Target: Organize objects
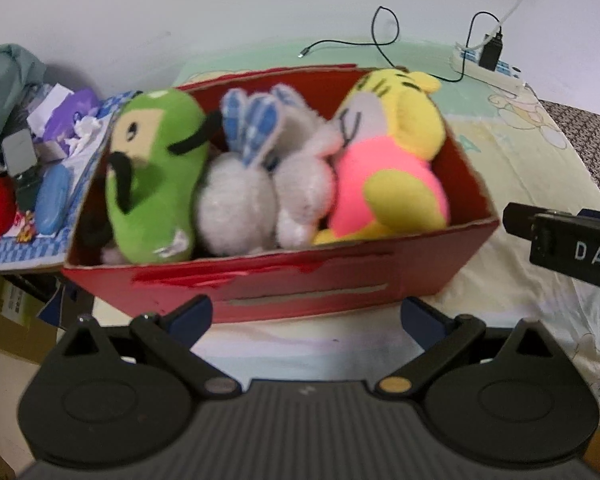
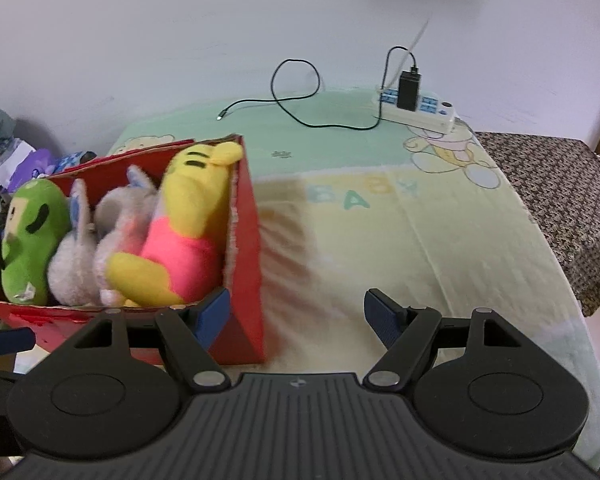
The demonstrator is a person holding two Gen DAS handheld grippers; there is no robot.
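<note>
Pastel blanket (image 2: pixel 400 232) with a bear print covered the bed, and a red cardboard box (image 1: pixel 300 288) sat on its left part. Four plush toys filled the box side by side: one green (image 1: pixel 156 176), two white (image 1: pixel 236 204), one yellow-and-pink bear (image 1: pixel 392 172). One white power strip (image 2: pixel 420 110) and one black cable (image 2: pixel 296 96) lay well behind. Left gripper (image 1: pixel 306 316) and right gripper (image 2: pixel 298 316) both stood spread wide, pinching nothing, just before the box.
</note>
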